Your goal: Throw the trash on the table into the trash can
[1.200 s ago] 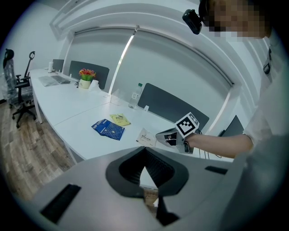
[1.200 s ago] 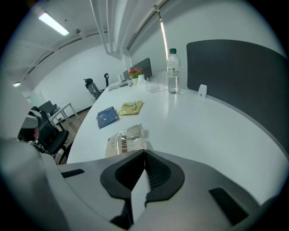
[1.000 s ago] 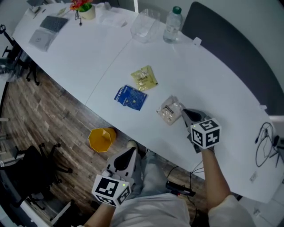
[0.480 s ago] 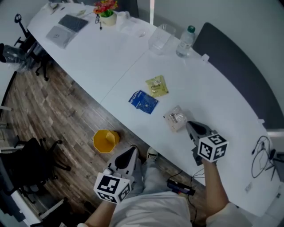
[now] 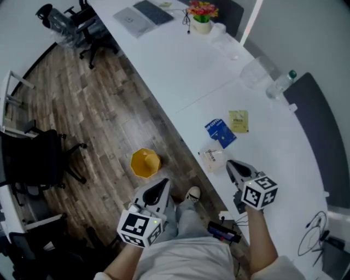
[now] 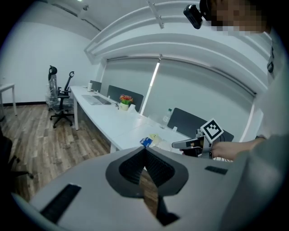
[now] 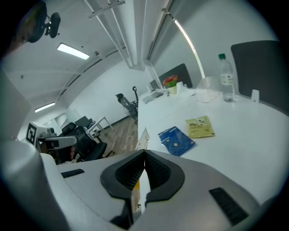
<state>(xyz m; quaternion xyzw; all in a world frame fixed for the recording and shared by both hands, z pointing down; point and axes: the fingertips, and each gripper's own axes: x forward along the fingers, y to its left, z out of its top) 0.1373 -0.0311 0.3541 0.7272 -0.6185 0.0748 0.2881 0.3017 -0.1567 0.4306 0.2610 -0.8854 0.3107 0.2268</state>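
A crumpled clear wrapper (image 5: pixel 213 158) hangs at the table's near edge, pinched in my right gripper (image 5: pixel 228 163), which is shut on it. In the right gripper view the wrapper (image 7: pixel 143 137) stands on edge out of the closed jaws of the right gripper (image 7: pixel 144 153). A blue packet (image 5: pixel 220 131) and a yellow packet (image 5: pixel 238 121) lie flat on the white table (image 5: pixel 180 71) just beyond. The yellow trash can (image 5: pixel 145 163) stands on the wooden floor left of the wrapper. My left gripper (image 5: pixel 163 184) hovers shut and empty over the floor near the can.
A water bottle (image 5: pixel 281 82) and a clear plastic container (image 5: pixel 256 71) stand farther back on the table, with a flower pot (image 5: pixel 202 11) and a laptop (image 5: pixel 153 11) at the far end. Black office chairs (image 5: pixel 33 161) stand left on the floor. A dark cable unit (image 5: pixel 221 232) lies by the person's legs.
The head view has swung left toward the floor and trash can. My right gripper has drawn the wrapper from beside the packets to the table's near edge. The left gripper has moved slightly.
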